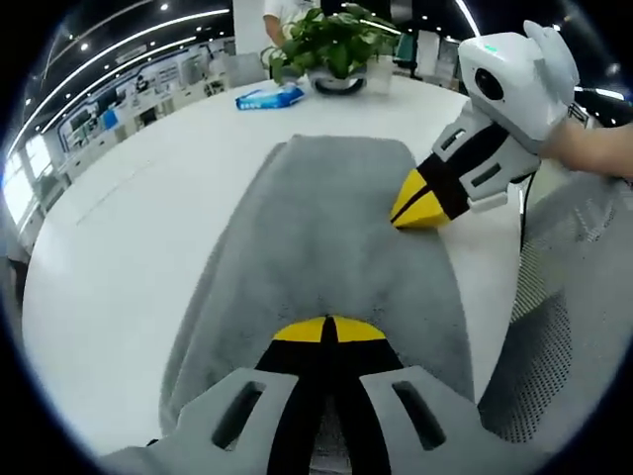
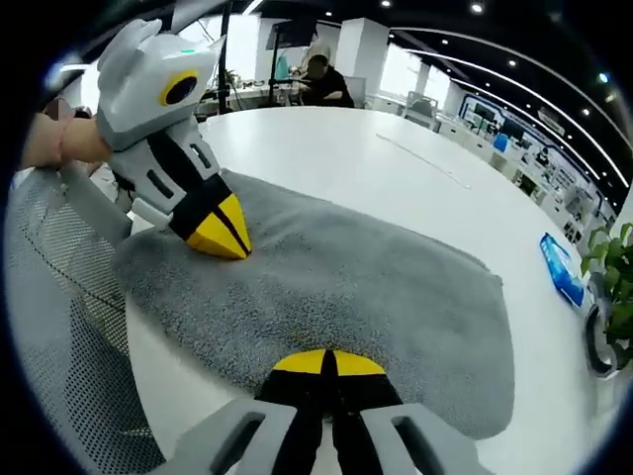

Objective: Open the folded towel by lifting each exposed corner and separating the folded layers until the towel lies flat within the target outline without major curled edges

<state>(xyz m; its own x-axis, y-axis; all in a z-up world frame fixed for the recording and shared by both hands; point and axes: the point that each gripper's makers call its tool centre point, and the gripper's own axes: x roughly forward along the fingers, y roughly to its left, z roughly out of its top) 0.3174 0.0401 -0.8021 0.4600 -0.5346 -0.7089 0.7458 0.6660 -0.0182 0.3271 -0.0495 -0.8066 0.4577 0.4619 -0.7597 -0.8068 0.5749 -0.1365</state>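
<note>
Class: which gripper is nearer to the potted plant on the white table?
The right gripper: it rests on the gray towel partway toward the potted plant. The left gripper sits at the towel's near end, farther from it.

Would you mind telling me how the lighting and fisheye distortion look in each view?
Left gripper view: even overhead light, ceiling strip lights bent into arcs, towel sharp with barely any shadow, table edge curved. Right gripper view: same soft light, the table bright without harsh glare, towel bulging outward, background desks small and soft.

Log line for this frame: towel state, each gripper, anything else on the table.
towel: grey, on white table | left gripper: shut, on towel | right gripper: shut, on towel | beyond: potted plant, blue packet
</note>
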